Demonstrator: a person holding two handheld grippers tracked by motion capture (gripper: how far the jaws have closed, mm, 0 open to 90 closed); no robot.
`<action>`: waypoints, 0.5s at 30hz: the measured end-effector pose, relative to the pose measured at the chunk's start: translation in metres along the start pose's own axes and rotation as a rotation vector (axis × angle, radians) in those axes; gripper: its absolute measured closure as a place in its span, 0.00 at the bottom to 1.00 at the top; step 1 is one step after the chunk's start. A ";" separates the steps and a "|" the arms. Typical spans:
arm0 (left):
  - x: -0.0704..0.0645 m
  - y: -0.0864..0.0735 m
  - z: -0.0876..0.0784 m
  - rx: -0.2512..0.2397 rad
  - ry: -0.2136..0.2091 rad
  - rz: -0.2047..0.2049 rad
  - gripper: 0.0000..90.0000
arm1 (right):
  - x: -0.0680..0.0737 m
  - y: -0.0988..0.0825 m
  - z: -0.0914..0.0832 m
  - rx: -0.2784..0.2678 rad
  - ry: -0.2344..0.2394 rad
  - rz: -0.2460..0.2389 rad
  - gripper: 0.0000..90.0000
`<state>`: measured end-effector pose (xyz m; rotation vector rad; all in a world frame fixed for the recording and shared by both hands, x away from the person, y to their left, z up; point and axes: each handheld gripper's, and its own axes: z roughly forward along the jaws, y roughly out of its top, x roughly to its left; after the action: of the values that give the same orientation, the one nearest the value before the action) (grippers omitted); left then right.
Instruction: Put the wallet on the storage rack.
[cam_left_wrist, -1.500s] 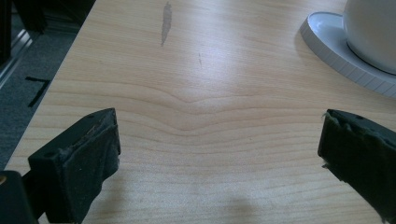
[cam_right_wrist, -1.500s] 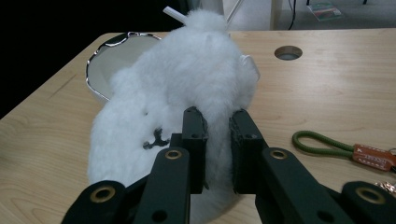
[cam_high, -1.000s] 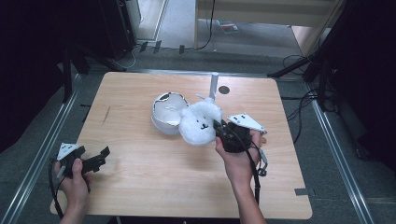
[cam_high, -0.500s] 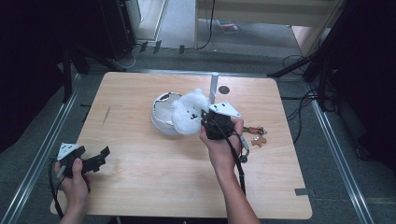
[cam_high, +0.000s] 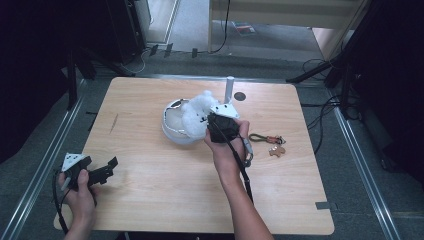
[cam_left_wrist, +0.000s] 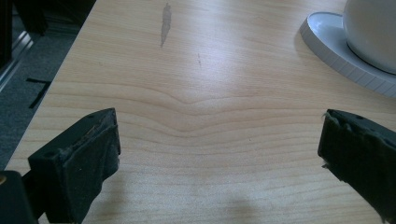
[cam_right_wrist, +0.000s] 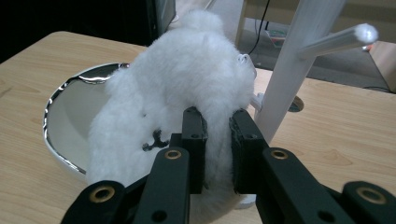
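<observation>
A white fluffy toy (cam_high: 196, 112) hangs over the rim of a white bowl (cam_high: 172, 131) at mid-table. My right gripper (cam_high: 209, 123) is shut on it, coming in from the bowl's right. In the right gripper view the pads (cam_right_wrist: 194, 135) pinch a fold of the toy (cam_right_wrist: 187, 79), with the bowl (cam_right_wrist: 70, 107) below and to the left. My left gripper (cam_high: 107, 169) rests near the front left corner, open with nothing between its fingers. Its view looks across bare wood between the wide-apart jaws of the left gripper (cam_left_wrist: 219, 140), toward the bowl's base (cam_left_wrist: 336, 51).
A white peg stand (cam_high: 230, 88) rises just behind the right gripper; it stands close on the right as the peg stand (cam_right_wrist: 299, 65) in the right gripper view. A keychain with a green loop (cam_high: 266, 138) and a small brown charm (cam_high: 276, 150) lie right of the hand. A dark hole (cam_high: 240, 96) marks the tabletop.
My right gripper has carried the fluffy toy leftward, from beside the bowl to over its rim, uncovering the keychain on the table. The left gripper has stayed put.
</observation>
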<state>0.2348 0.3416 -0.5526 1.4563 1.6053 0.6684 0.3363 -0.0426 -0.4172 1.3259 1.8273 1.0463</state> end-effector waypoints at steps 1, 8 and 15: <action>0.000 0.000 0.000 -0.001 -0.001 -0.001 0.00 | 0.002 0.001 0.001 0.003 -0.007 -0.002 0.88; 0.000 0.000 0.000 -0.003 0.000 -0.006 0.00 | 0.011 0.007 0.011 0.016 -0.041 -0.005 0.88; 0.000 0.000 0.000 -0.003 -0.001 -0.004 0.00 | 0.021 0.010 0.019 0.024 -0.067 -0.023 0.88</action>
<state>0.2348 0.3420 -0.5527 1.4509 1.6053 0.6670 0.3512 -0.0160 -0.4181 1.3354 1.8067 0.9593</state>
